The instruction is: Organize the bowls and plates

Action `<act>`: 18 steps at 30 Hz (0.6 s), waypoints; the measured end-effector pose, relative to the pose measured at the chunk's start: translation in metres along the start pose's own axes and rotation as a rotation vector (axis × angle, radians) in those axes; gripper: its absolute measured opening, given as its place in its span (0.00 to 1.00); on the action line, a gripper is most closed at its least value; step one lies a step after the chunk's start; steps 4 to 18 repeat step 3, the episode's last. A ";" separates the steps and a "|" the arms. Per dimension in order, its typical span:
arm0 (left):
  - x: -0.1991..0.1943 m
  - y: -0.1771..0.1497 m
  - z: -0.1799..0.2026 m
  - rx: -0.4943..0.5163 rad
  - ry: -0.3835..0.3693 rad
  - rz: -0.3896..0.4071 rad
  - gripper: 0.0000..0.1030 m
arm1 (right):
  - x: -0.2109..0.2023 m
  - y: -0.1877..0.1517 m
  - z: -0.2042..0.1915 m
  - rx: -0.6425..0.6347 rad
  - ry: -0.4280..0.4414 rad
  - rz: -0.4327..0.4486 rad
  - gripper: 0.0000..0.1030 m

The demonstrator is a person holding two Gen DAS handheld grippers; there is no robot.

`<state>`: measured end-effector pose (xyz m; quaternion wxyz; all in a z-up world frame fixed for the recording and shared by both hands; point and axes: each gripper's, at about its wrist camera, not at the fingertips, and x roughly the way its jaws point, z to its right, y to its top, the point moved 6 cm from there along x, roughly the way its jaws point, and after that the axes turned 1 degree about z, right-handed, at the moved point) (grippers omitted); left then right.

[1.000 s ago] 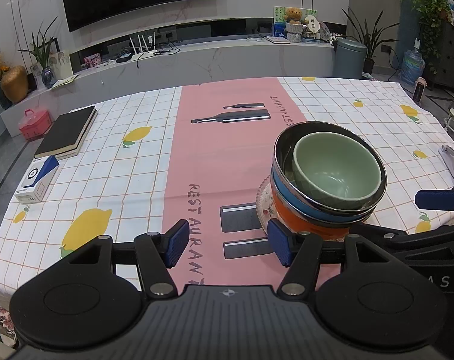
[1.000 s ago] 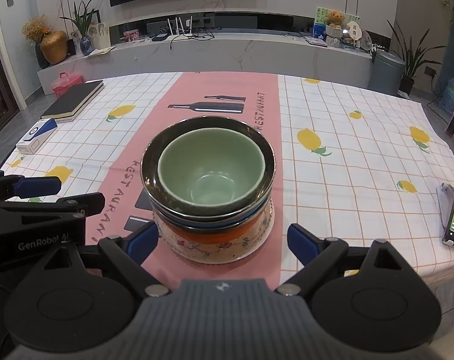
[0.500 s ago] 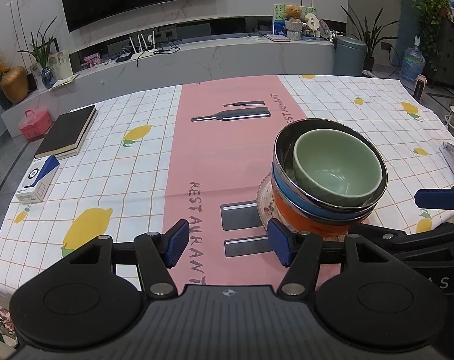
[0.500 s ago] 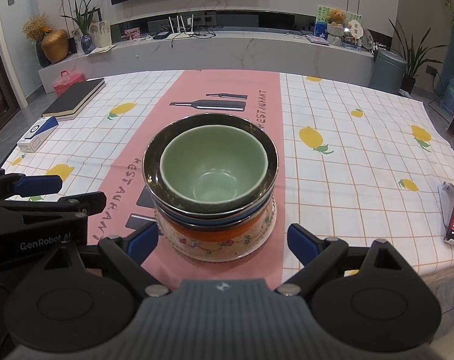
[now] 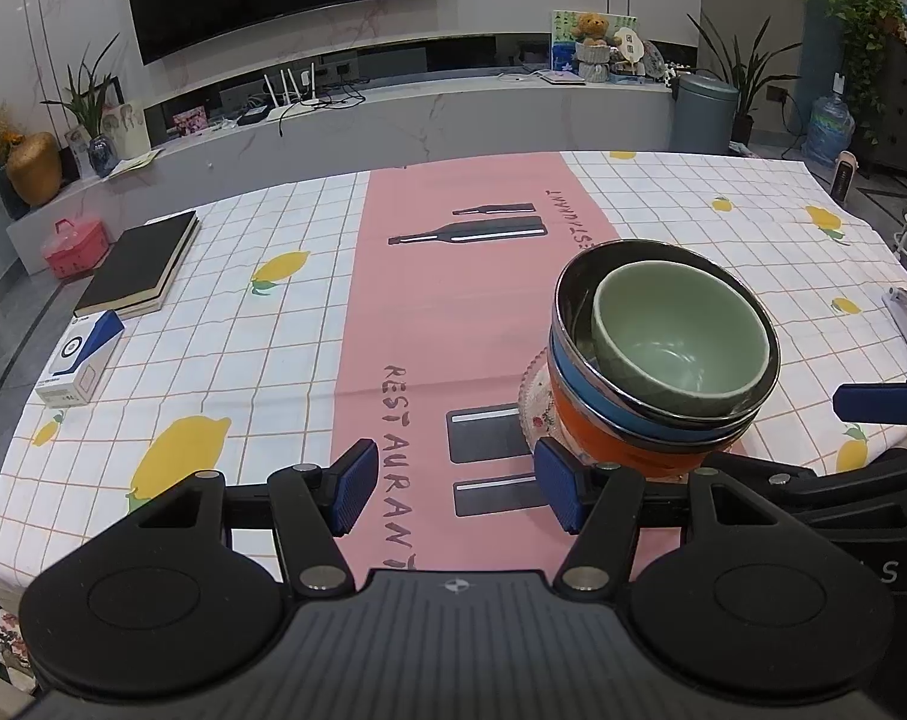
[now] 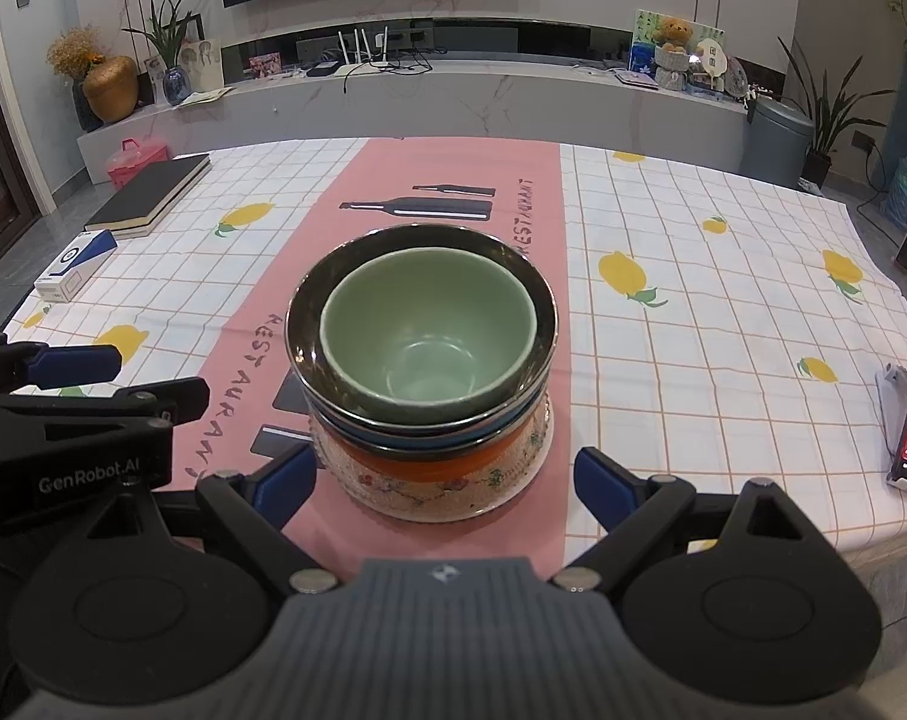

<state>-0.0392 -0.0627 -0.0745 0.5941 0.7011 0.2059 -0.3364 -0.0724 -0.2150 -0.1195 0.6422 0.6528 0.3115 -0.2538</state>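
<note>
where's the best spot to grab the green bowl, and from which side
Pinch the green bowl at its near-right rim, one finger inside and one outside, coming down from above with the right gripper. It nests off-centre in the silver bowl, so the gap on that side looks widest, and only its rim stands clear.

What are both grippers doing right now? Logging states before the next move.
Left gripper: open, holding nothing.
Right gripper: open, holding nothing, facing the bowl stack.
</note>
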 end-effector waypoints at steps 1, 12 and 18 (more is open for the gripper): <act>0.001 0.000 0.000 -0.001 0.000 -0.002 0.69 | 0.001 0.000 0.000 0.001 -0.001 -0.002 0.89; 0.001 0.000 0.000 -0.004 -0.003 -0.005 0.69 | 0.001 0.000 0.001 0.002 -0.001 -0.004 0.89; 0.001 0.000 0.000 -0.004 -0.003 -0.005 0.69 | 0.001 0.000 0.001 0.002 -0.001 -0.004 0.89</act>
